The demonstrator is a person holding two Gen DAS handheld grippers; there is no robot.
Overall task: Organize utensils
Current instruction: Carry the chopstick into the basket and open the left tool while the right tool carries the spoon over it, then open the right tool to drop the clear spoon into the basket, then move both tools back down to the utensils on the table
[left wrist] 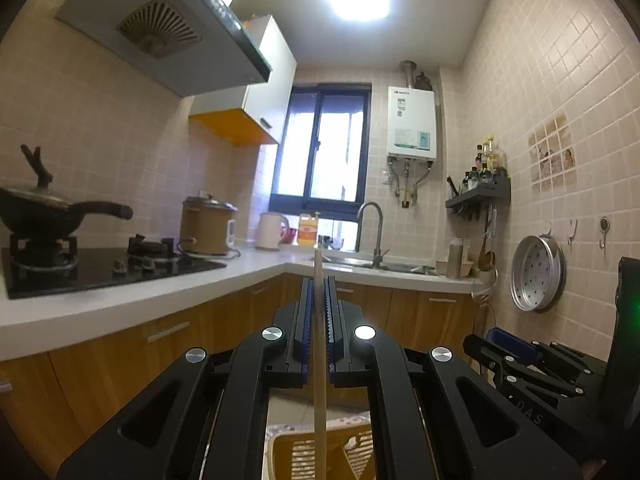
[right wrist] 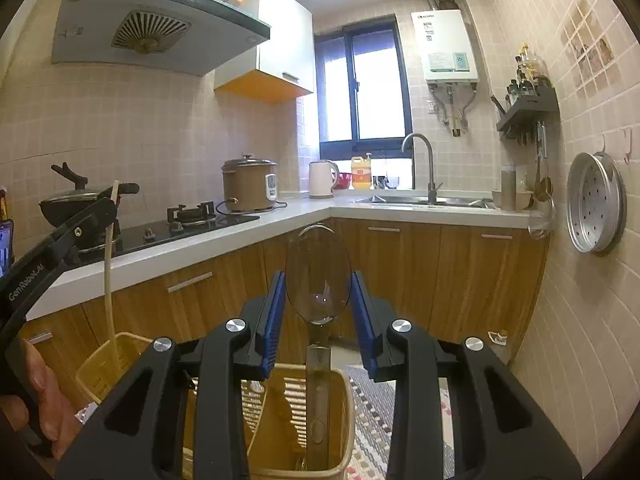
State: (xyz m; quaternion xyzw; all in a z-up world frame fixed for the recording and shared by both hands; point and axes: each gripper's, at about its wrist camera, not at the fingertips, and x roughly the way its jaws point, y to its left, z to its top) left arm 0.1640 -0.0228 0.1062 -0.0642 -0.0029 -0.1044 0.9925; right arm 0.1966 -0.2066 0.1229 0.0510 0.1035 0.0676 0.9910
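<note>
Chopstick stood upright, clamped in the left tool above the yellow slatted basket. Beside it, a clear plastic spoon rose from the basket between the right tool's wide-spread blue pads, handle down inside, below the table edge.

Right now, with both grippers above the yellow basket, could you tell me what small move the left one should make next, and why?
Probably lower the left gripper a little, then open it. It is shut on the chopstick, whose lower end already hangs inside the yellow basket, so letting go should seat it. The spoon already stands in the basket between the open right gripper's fingers.
</note>
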